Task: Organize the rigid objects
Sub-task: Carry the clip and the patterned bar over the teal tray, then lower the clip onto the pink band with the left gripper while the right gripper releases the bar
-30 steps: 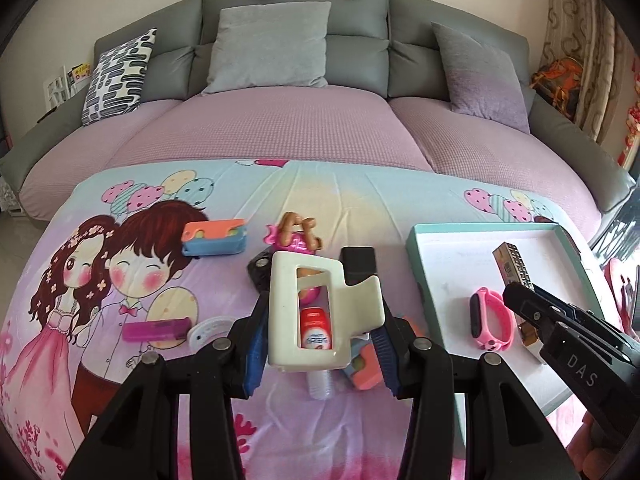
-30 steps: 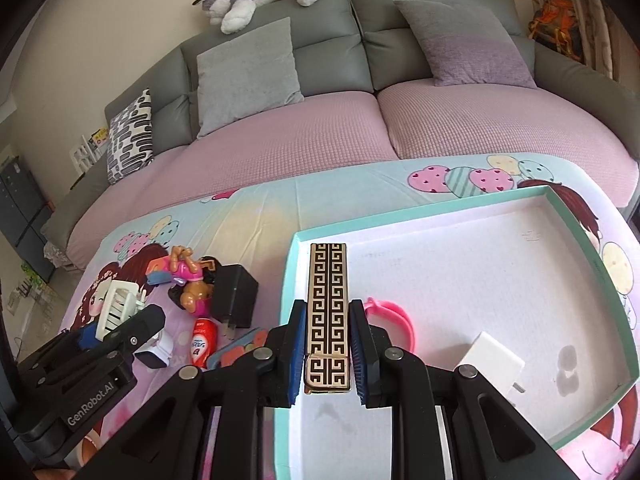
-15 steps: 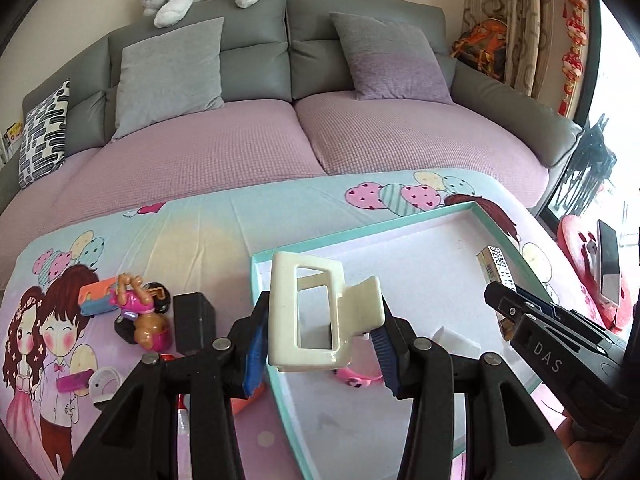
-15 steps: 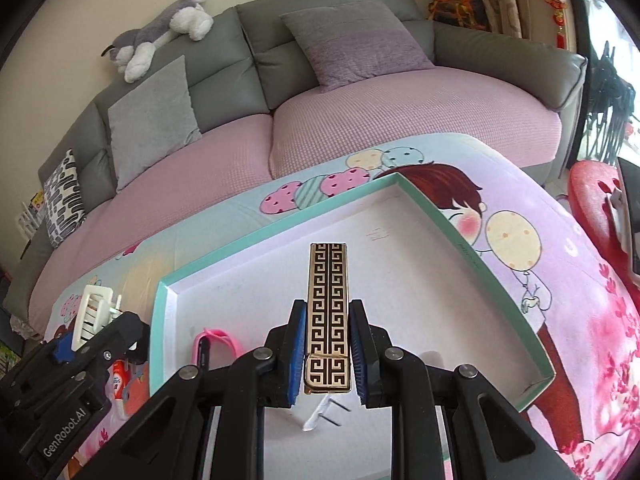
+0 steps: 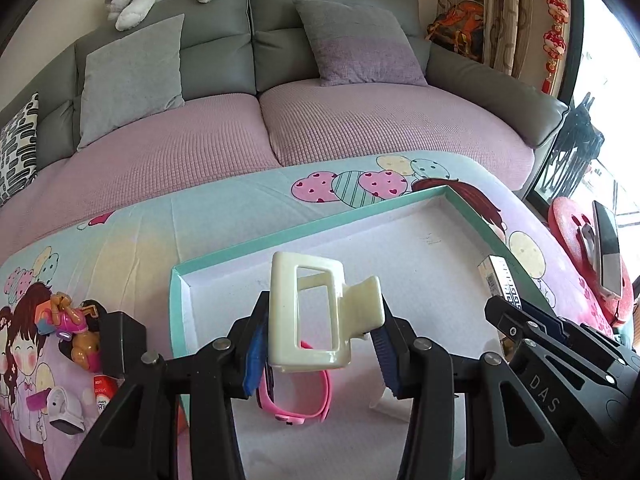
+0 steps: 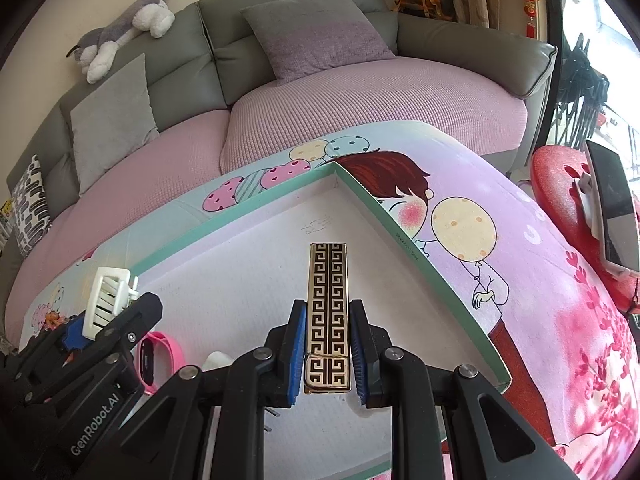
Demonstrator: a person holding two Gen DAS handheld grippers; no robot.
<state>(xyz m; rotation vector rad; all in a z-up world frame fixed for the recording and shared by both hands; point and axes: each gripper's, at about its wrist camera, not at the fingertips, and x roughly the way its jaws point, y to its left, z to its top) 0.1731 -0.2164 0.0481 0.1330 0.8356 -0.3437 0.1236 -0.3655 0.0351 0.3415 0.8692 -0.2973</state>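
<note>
My left gripper [image 5: 318, 344] is shut on a cream hair claw clip [image 5: 316, 320] and holds it above the teal-rimmed white tray [image 5: 280, 242]. My right gripper [image 6: 327, 354] is shut on a slim gold and black patterned box [image 6: 327, 304], also above the tray [image 6: 384, 204]. A pink wristband [image 5: 304, 400] and a small white plug [image 5: 380, 400] lie in the tray below the clip. The left gripper with the clip [image 6: 108, 306] shows at the left of the right wrist view, and the right gripper with the box [image 5: 502, 284] at the right of the left wrist view.
On the cartoon cloth left of the tray lie a black charger [image 5: 120, 340], a pink toy figure [image 5: 68, 320], a small red tube [image 5: 104, 392] and a white gadget [image 5: 64, 412]. A sofa [image 5: 320, 128] stands behind. A red stool with a phone [image 6: 608, 216] is at the right.
Both grippers have swung to the right, from over the loose objects to over the tray. Each still holds its object.
</note>
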